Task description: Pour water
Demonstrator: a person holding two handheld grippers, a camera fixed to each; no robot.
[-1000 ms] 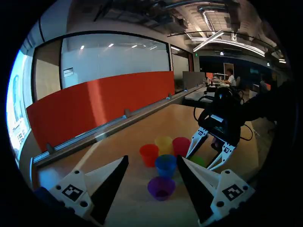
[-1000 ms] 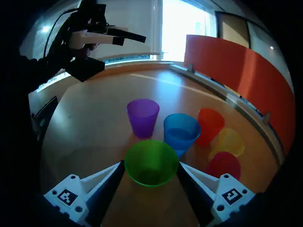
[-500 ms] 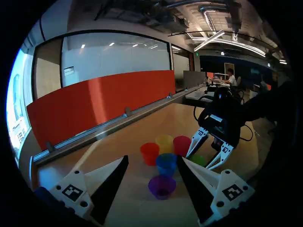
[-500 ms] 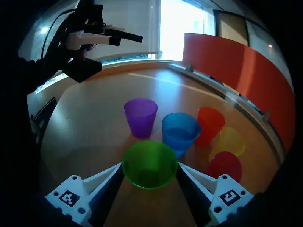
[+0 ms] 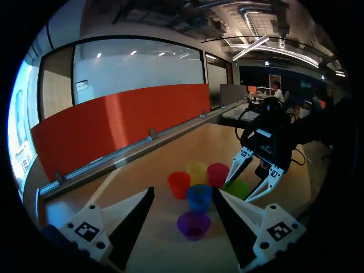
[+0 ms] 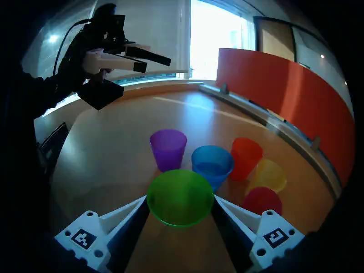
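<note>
In the left gripper view, the left gripper [image 5: 182, 214] sits at 6 o'clock with its fingers spread wide and nothing between their pads. Past them on the wooden table [image 5: 204, 141] stand a purple cup [image 5: 194, 226], a blue cup [image 5: 199, 198], an orange cup [image 5: 179, 184], a yellow cup [image 5: 197, 172] and a red cup [image 5: 218, 174]. At 4 o'clock the right gripper [image 5: 237, 191] pinches the green cup [image 5: 236, 187]. An orange partition [image 5: 123, 118] runs along the table's far edge.

In the right gripper view, the right gripper [image 6: 180, 199] at 6 o'clock has both fingers pressed against the sides of the green cup [image 6: 180, 214]. Just beyond its rim are the purple cup [image 6: 168, 148] at 12 o'clock and the blue cup [image 6: 212, 164], which seems to hold liquid. The other 3 cups cluster at 3 to 4 o'clock. The left gripper [image 6: 157, 63] hangs at 10 o'clock above the table, in a dark-sleeved hand [image 6: 88, 59].
</note>
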